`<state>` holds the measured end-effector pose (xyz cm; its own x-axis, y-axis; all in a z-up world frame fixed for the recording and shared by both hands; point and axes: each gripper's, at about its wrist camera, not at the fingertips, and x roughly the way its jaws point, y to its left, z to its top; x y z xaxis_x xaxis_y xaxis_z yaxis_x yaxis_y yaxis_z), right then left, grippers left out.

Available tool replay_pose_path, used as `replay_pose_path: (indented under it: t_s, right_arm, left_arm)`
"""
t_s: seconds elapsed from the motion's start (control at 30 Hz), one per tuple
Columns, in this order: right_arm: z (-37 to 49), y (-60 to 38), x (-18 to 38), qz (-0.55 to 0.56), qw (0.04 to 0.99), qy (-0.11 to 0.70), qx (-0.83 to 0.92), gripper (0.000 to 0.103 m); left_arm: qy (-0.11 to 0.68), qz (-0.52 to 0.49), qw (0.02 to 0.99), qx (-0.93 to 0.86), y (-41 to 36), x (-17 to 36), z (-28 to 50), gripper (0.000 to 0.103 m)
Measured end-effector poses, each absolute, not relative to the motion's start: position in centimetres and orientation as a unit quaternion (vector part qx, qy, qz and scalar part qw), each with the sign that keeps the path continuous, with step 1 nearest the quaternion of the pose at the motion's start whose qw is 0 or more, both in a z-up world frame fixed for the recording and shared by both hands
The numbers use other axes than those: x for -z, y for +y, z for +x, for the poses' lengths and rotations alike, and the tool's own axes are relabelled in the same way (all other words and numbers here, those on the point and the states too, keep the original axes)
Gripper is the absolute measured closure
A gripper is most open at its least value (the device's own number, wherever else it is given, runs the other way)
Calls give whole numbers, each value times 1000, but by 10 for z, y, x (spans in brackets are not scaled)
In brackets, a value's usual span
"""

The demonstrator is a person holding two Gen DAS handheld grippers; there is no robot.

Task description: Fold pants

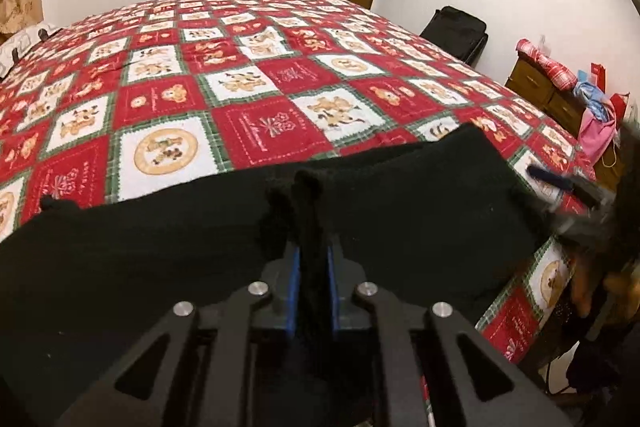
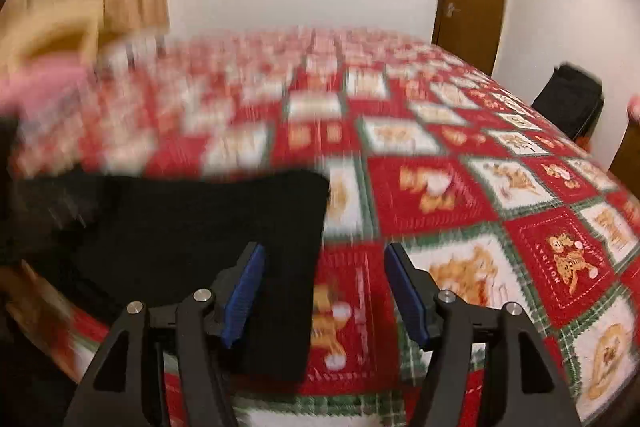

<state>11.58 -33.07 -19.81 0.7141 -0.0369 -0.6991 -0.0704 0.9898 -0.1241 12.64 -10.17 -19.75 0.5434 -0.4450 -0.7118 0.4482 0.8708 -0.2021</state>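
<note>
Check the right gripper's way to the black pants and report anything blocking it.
Nothing visible blocks it. The right gripper is open above the bedspread, and the black pants' right edge lies directly beneath its left finger. The left gripper is shut on the pants.

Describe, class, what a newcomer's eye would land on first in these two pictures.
The red, white and green patchwork bedspread fills most of both views. Across its near edge lie the black pants, a bunch of their cloth pinched in the left tool. The right tool hangs open over the pants' end, holding nothing.
</note>
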Motion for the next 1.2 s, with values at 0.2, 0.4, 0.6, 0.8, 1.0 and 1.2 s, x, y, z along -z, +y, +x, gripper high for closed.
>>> replay_pose_path:
  t_s: [0.2,0.4,0.6,0.8,1.0,1.2]
  right_arm:
    - [111,-333,194,-72,923,377,-4,36]
    - [91,-322,192,-119,919,376,-22,36]
    - [91,-323,201,-133,915,382,-7,32]
    - [83,-327,185,-106,935,337,-15,32]
    - [82,-323,181,-87,940,329,-36,32]
    - [74,-307,173,-88,946,308,-55,32]
  left_arm:
    - [409,11,879,243,-100,192,119,63]
    - [404,84,876,250,-105,196,90,42]
    - [406,75,878,243,-98,198,92,37]
    - [387,72,895,211,-54,177,80,33]
    - [383,44,916,111,38,172,81,32]
    - [374,3,928,5,137,173,72,31]
